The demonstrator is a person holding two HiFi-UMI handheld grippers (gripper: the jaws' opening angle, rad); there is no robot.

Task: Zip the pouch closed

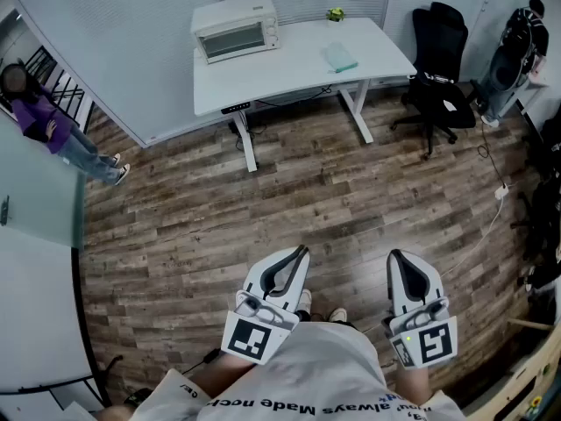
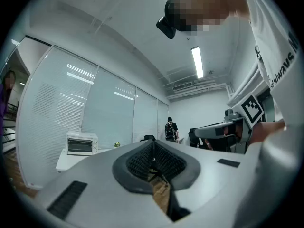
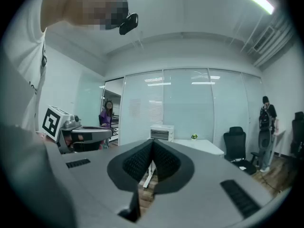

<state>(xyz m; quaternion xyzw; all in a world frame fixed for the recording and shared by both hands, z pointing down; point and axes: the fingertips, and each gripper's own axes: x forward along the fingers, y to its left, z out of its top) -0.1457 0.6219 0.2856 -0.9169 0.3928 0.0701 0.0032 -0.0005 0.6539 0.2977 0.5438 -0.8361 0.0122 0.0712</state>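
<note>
A flat pale green pouch (image 1: 340,57) lies on the far white desk (image 1: 289,68), toward its right end. Both grippers are held low in front of the person, well short of the desk, over the wood floor. My left gripper (image 1: 302,250) is shut with nothing between its fingers; in the left gripper view its pads (image 2: 142,161) meet at the tip. My right gripper (image 1: 394,254) is also shut and empty, and its tips (image 3: 152,141) close together in the right gripper view. I cannot make out the pouch in either gripper view.
A white toaster oven (image 1: 235,26) stands at the desk's left end, with a small green object (image 1: 335,13) at the back edge. A black office chair (image 1: 438,86) sits right of the desk. One person (image 1: 48,125) stands at left, another (image 1: 517,51) at far right.
</note>
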